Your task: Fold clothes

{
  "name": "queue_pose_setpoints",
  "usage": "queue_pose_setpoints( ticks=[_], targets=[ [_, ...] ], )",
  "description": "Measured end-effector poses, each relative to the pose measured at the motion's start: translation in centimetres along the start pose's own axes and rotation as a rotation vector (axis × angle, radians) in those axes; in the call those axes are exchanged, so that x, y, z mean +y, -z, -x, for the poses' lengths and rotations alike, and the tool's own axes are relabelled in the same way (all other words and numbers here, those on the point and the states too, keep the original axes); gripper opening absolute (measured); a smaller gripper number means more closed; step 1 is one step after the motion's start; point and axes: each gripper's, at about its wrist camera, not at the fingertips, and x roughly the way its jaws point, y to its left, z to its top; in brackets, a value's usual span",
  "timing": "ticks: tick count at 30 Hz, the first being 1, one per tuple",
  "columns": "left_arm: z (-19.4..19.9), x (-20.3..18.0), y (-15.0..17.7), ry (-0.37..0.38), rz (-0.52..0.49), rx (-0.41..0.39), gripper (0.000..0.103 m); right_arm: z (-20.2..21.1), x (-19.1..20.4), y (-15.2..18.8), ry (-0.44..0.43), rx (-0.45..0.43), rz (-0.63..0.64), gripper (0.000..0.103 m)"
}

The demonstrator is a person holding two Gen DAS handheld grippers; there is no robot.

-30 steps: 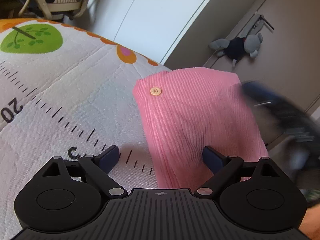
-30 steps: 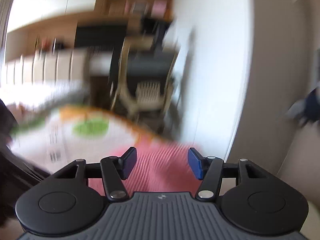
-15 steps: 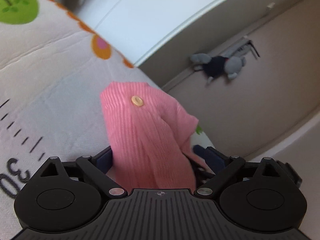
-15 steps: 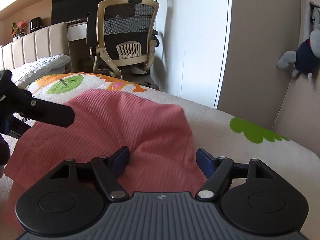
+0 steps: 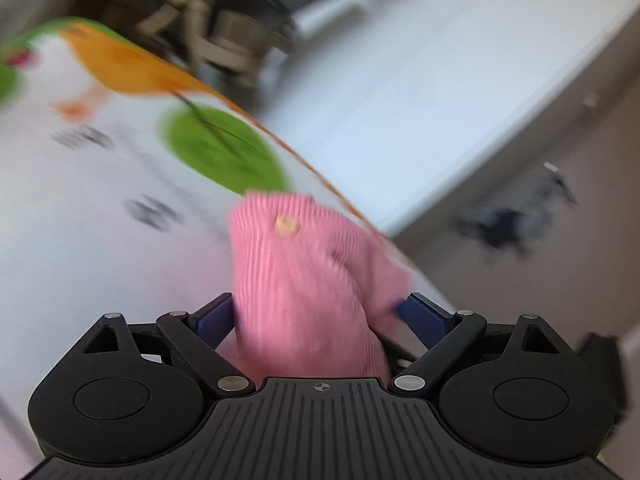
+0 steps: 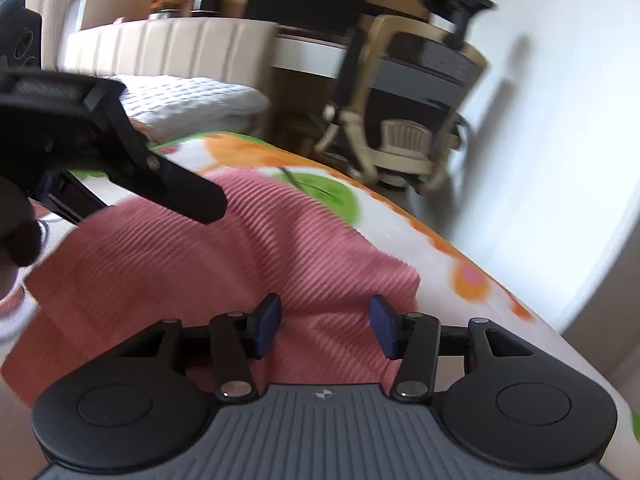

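A pink ribbed garment with a pale button is bunched up on the printed bed cover. It fills the gap between the wide-apart fingers of my left gripper, which is open. In the right wrist view the same garment spreads over the cover, and a raised fold of it lies between the fingers of my right gripper. Those fingers stand apart, so it is open. My left gripper hovers over the garment's left part, held by a hand.
The bed's edge runs diagonally at the right, with floor and a white wall beyond. An office chair stands past the edge. A white pillow and padded headboard are at the back. A grey plush toy hangs on the beige wall.
Both views have swung. The garment went from lying flat to bunched up between my left fingers. My right fingers have drawn closer together around a fold.
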Motion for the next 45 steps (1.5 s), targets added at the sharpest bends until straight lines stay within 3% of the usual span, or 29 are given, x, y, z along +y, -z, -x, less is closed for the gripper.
queue_pose_setpoints(
  ticks=[2, 4, 8, 12, 14, 17, 19, 21, 26, 29, 31, 32, 35, 37, 40, 43, 45],
  targets=[
    [1.6, 1.1, -0.6, -0.015, 0.013, -0.055, 0.094, -0.3, 0.3, -0.7, 0.021, -0.005, 0.038, 0.055],
    [2.8, 1.5, -1.0, 0.022, 0.017, -0.091, 0.094, 0.1, -1.0, -1.1, 0.035, -0.014, 0.024, 0.060],
    [2.1, 0.1, -1.6, 0.050, -0.084, -0.099, 0.095, -0.1, -4.5, -2.1, 0.059, -0.019, -0.087, 0.061],
    [-0.9, -0.2, -1.1, -0.081, -0.137, -0.033, 0.095, -3.6, -6.1, -2.2, 0.061, 0.059, -0.116, 0.061],
    [-2.3, 0.4, -0.9, -0.143, -0.136, -0.003, 0.097, -5.7, -5.7, -1.8, 0.105, 0.082, -0.045, 0.061],
    [-3.1, 1.3, -1.1, -0.134, -0.115, 0.002, 0.099, -7.1, -5.9, -1.3, 0.134, 0.096, -0.039, 0.061],
    [-3.0, 1.2, -1.1, -0.137, -0.128, -0.007, 0.099, -6.0, -6.9, -1.1, 0.128, 0.085, -0.105, 0.061],
    [-2.0, 0.7, -0.9, -0.139, -0.149, -0.033, 0.098, -3.6, -7.7, -0.8, 0.109, 0.043, -0.163, 0.061],
    [0.3, -1.3, -1.2, -0.106, -0.222, -0.146, 0.098, 2.3, -6.3, 0.4, 0.002, -0.058, -0.138, 0.062],
    [1.5, -2.7, -2.4, 0.057, -0.218, -0.180, 0.098, 3.8, -3.7, 1.1, -0.104, -0.072, -0.081, 0.062],
    [0.8, -3.4, -3.1, 0.167, -0.209, -0.129, 0.098, 4.2, -2.0, 1.4, -0.182, -0.067, -0.043, 0.064],
    [-0.3, -3.4, -3.2, 0.183, -0.194, -0.079, 0.098, 4.3, -1.1, 1.6, -0.221, -0.064, -0.024, 0.065],
    [-4.2, -2.7, -3.4, 0.147, -0.105, 0.077, 0.098, 3.0, 0.8, 2.7, -0.316, 0.011, -0.029, 0.067],
    [-5.8, -1.6, -3.2, 0.139, -0.045, 0.100, 0.098, 2.8, 1.2, 3.4, -0.313, 0.012, -0.028, 0.069],
    [-5.7, -1.6, -3.2, 0.117, -0.049, 0.088, 0.098, 3.4, 0.6, 3.4, -0.325, 0.012, -0.039, 0.069],
    [-2.8, -1.9, -2.4, 0.077, -0.126, 0.027, 0.098, 5.0, -1.4, 2.8, -0.328, -0.015, -0.076, 0.069],
    [-0.9, -2.1, -1.8, 0.049, -0.177, -0.013, 0.098, 5.7, -3.4, 2.1, -0.283, -0.050, -0.128, 0.071]
  ],
)
